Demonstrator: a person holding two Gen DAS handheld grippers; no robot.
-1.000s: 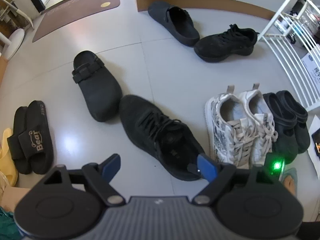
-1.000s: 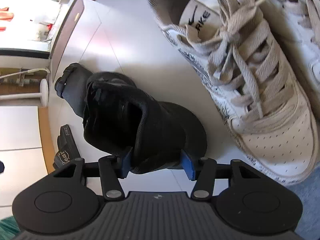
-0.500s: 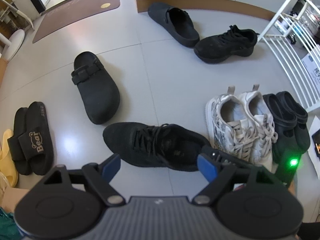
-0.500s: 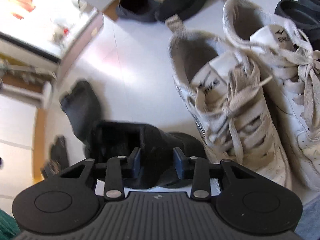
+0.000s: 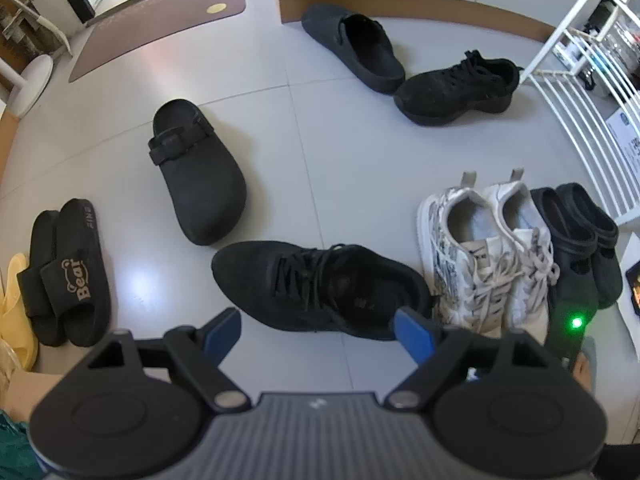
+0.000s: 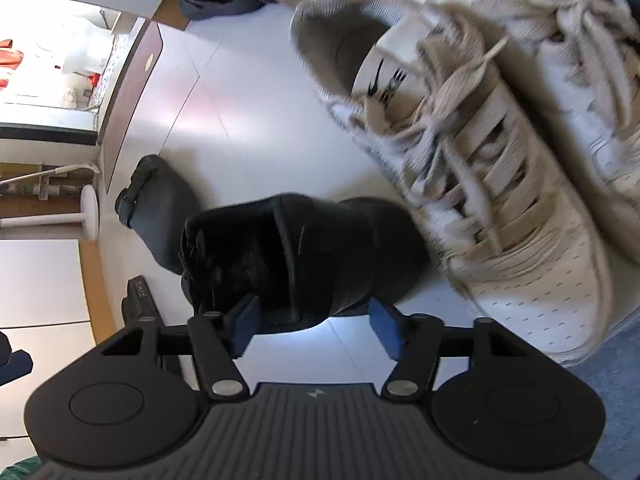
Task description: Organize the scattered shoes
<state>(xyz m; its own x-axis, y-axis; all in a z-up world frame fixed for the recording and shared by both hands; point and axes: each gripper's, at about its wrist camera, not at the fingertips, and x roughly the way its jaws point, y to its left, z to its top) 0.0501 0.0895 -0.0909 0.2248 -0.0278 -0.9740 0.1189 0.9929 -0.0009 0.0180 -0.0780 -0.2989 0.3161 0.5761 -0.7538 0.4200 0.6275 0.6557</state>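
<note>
A black lace-up sneaker (image 5: 320, 284) lies crosswise on the white floor with its toe to the left and its heel beside a pair of white sneakers (image 5: 488, 256). My right gripper (image 6: 314, 324) is shut on the heel of this black sneaker (image 6: 288, 256), one blue pad on each side. The nearest white sneaker (image 6: 480, 152) fills the right of that view. My left gripper (image 5: 318, 334) hangs open above the floor just in front of the black sneaker, with nothing between its fingers. Its mate, a second black sneaker (image 5: 456, 88), stands far back by the rack.
One black clog (image 5: 200, 176) lies left of centre and another (image 5: 352, 48) at the back. A pair of black clogs (image 5: 580, 236) sits right of the white sneakers. Black "Bear" slides (image 5: 64, 272) and a yellow slipper (image 5: 12, 300) are at the left, a white rack (image 5: 580, 80) at the right.
The black sneaker has swung round from a diagonal to lying crosswise, toe to the left, with my right gripper still on its heel. The left gripper has not moved.
</note>
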